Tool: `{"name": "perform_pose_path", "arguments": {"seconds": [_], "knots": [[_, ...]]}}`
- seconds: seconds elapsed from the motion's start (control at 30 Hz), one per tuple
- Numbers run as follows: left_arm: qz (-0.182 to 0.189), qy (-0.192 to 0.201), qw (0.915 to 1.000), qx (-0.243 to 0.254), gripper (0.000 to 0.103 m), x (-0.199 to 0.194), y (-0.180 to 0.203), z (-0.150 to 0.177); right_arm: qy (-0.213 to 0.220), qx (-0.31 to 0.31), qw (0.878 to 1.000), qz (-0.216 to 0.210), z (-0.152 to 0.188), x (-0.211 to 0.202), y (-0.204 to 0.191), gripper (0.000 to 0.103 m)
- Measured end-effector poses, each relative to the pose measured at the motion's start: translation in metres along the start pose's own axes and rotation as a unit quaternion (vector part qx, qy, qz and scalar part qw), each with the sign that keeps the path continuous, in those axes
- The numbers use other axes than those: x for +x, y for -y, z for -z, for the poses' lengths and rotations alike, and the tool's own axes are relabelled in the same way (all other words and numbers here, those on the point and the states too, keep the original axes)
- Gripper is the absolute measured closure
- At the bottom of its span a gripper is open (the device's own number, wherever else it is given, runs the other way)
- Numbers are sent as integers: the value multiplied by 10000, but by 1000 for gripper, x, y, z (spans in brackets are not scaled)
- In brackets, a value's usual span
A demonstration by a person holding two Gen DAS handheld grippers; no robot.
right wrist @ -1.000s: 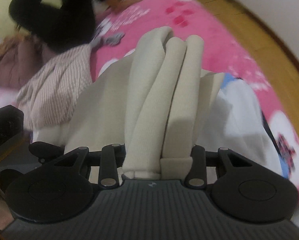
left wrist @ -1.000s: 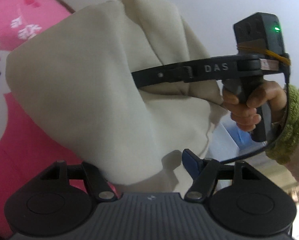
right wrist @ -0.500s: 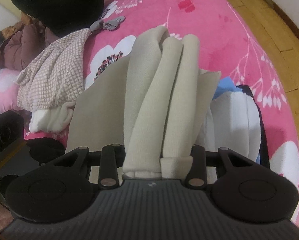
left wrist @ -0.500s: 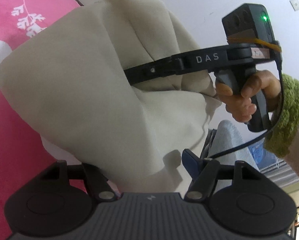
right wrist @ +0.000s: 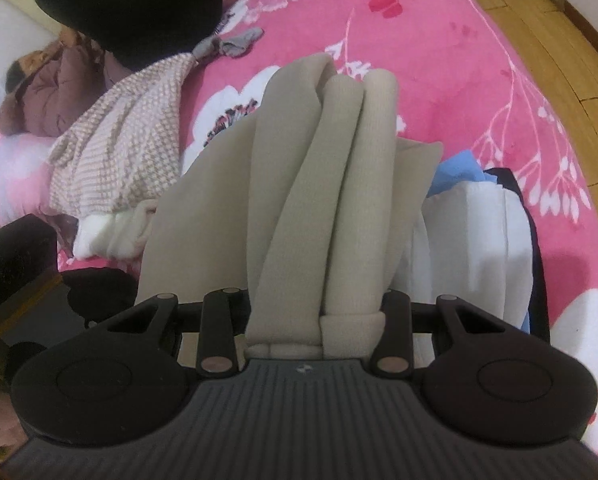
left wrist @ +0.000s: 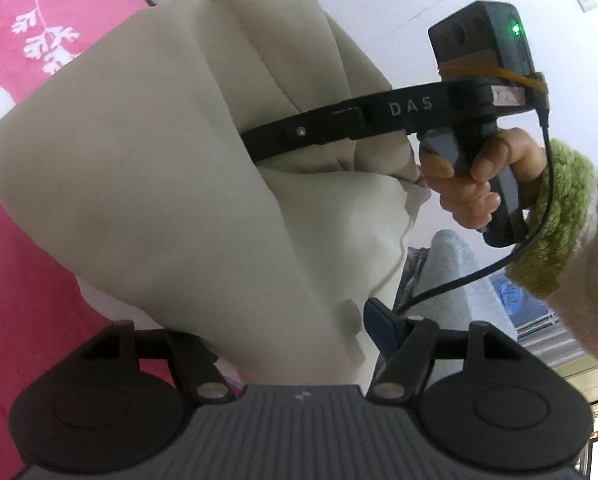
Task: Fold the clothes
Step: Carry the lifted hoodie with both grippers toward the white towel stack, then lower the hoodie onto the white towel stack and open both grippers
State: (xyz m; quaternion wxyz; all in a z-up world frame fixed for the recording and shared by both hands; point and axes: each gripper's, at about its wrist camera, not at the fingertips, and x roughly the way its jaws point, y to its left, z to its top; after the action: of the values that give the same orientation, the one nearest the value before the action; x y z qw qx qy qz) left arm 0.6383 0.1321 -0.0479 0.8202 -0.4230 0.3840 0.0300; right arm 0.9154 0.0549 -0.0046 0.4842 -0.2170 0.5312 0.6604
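Note:
A beige garment (left wrist: 171,184) hangs bunched in the air, filling the left wrist view. My left gripper (left wrist: 295,314) is shut on its lower part; cloth hides the fingers except one blue pad (left wrist: 375,316). My right gripper (left wrist: 323,132) reaches in from the right, held by a hand (left wrist: 471,188) in a green-cuffed sleeve, and clamps the upper folds. In the right wrist view the beige garment (right wrist: 331,184) runs forward in thick rolled folds from between the fingers of my right gripper (right wrist: 319,308), which is shut on it.
A pink floral bedspread (right wrist: 439,64) lies below. On it are a checked garment (right wrist: 123,148), a black garment (right wrist: 131,4), and a stack of white folded clothes (right wrist: 475,236) over a blue piece. Wooden floor (right wrist: 559,44) borders the bed at right.
Both grippers keep their hold on the beige garment. The views have swung a little over the bed; the white stack and more of the bedspread now show below the right gripper.

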Motion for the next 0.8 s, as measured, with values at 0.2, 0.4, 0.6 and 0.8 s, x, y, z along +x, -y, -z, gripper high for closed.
{"name": "perform_pose_path", "arguments": {"seconds": [0.2,0.4,0.6,0.8], "knots": [[163,-125,9997,111,33,5,9,4,58,13,10000,14,14,-20,1,66],[90,-357,9991,204,34,20,2,12,-125,21,9997,231,33,-3,14,65],[-25,-562,9979,331,34,29,-8,20,1,-77,9987,504,41,12,20,54],[-124,-679,9968,403,30,5,-16,19,393,136,9941,1000,42,-19,17,45]]}}
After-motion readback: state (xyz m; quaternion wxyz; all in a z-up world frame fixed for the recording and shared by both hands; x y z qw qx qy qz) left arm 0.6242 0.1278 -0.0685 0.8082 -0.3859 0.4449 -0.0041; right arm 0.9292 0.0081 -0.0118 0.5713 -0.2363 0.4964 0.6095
